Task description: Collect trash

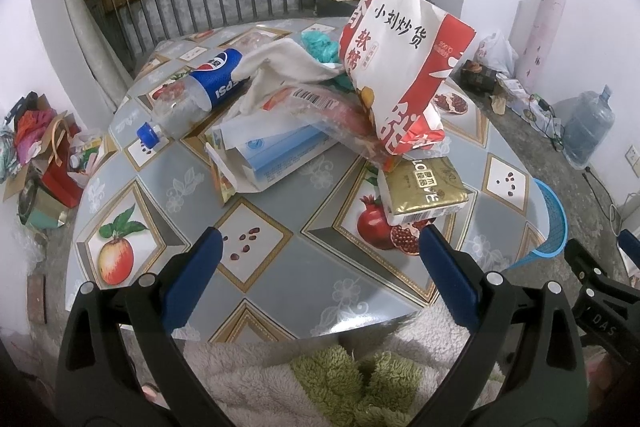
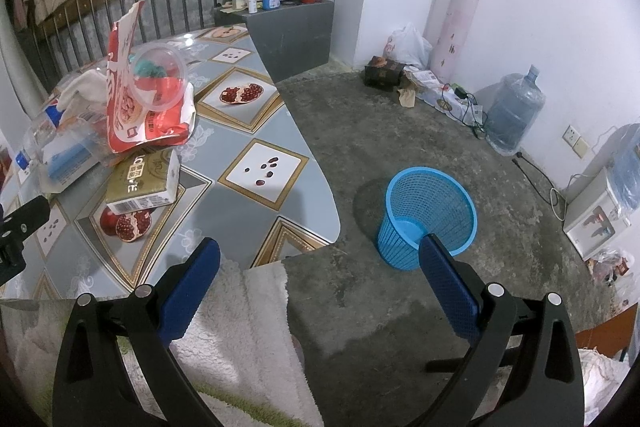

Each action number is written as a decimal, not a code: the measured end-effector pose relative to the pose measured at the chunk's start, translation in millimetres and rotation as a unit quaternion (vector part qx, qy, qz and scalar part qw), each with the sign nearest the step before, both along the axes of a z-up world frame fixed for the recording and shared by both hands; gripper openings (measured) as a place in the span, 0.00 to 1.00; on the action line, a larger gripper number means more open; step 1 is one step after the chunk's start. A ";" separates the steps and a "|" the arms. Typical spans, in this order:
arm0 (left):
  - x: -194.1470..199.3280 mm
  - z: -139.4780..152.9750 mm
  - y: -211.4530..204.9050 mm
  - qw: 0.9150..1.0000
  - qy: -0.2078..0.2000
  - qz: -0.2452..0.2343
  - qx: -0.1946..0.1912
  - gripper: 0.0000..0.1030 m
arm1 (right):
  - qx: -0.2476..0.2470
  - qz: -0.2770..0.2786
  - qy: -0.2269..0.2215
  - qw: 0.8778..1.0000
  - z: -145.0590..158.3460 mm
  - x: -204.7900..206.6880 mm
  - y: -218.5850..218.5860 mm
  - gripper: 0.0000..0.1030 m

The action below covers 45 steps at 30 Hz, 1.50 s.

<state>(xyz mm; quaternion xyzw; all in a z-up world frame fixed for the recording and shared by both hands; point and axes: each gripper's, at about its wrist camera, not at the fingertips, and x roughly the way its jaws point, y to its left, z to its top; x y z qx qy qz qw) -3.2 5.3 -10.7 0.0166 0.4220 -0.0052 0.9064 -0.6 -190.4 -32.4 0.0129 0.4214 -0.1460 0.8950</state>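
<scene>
A round table [image 1: 280, 259] covered with a fruit-patterned cloth is seen, and the trash is heaped around its middle and toward its right edge. Beside the table's right edge, on the concrete floor, a blue mesh waste basket [image 2: 430, 217] is stood upright, with nothing seen inside it. The tallest piece in the heap is a red and white snack bag [image 1: 404, 67], which is propped up on the other items. An empty Pepsi bottle [image 1: 192, 95] is laid on its side toward the left edge, its blue cap pointing at the near rim. An opened white and blue carton [image 1: 272, 151] is lain flat at the centre, partly under a crumpled clear wrapper [image 1: 332, 111]. A gold tissue pack [image 1: 422, 187] is set nearest the near right edge. The left gripper [image 1: 318, 243] is held spread wide above the near edge, gripping nothing. The right gripper [image 2: 320, 253] is likewise spread and empty, held over the floor near the basket.
</scene>
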 end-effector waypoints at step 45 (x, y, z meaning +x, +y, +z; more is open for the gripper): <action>32.8 -1.4 26.5 0.999 -0.008 0.040 -0.001 0.91 | 0.019 0.010 -0.017 1.000 1.8 35.2 5.2 0.94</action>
